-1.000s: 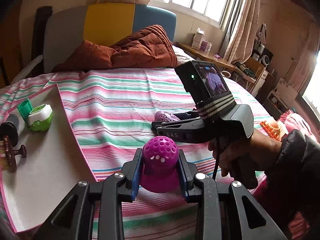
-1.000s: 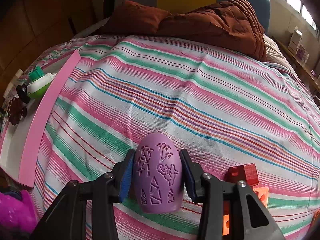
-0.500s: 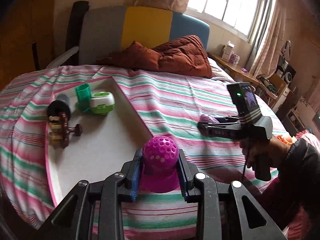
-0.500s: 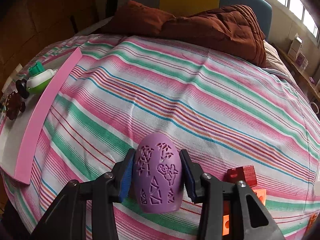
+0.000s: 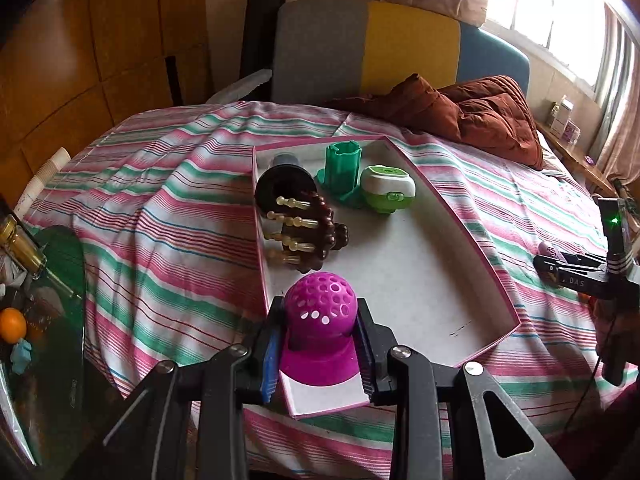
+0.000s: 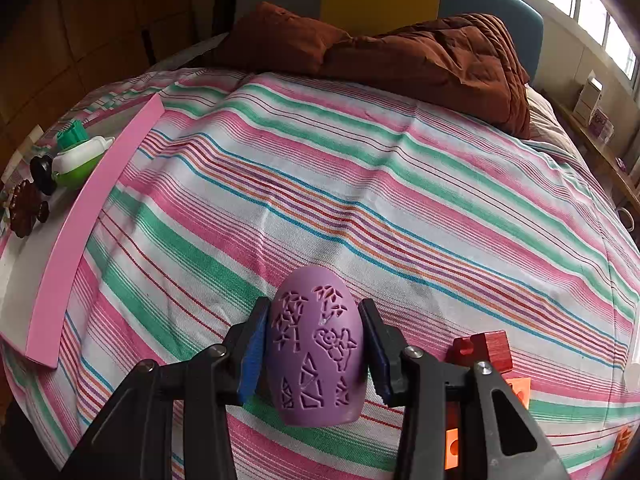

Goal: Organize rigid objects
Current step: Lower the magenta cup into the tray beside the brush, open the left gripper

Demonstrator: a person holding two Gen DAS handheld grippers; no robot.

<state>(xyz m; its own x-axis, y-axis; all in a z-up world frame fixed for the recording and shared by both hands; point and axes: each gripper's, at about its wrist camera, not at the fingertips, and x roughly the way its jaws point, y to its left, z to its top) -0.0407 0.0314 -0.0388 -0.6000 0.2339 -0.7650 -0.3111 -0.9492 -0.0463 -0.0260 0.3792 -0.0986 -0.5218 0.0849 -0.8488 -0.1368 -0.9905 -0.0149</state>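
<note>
1. left wrist view: a shallow pink-rimmed tray [image 5: 472,240] lies on the striped bed [image 5: 160,216], running from the frame's centre to its lower middle; its white floor is bare across the centre and right.
2. upper left of the tray: a dark wooden massager [image 5: 304,228], a green cup [image 5: 343,166] and a white-and-green case [image 5: 387,188], packed close together.
3. left tongs [image 5: 320,344], bottom centre: clamped on a magenta perforated ball toy [image 5: 320,328], which sits over the tray's near left corner; whether it touches the floor cannot be told.
4. right edge of the same view: the right tongs [image 5: 554,260] over the bed, well apart from the tray.
5. right wrist view: right tongs [image 6: 314,352] clamped on a lilac carved egg [image 6: 314,344], bottom centre, above open striped bedding; the tray rim [image 6: 80,232] runs along the left edge.
6. lower right: a red block [image 6: 490,344] and orange blocks [image 6: 520,390] just beside the tongs.
</note>
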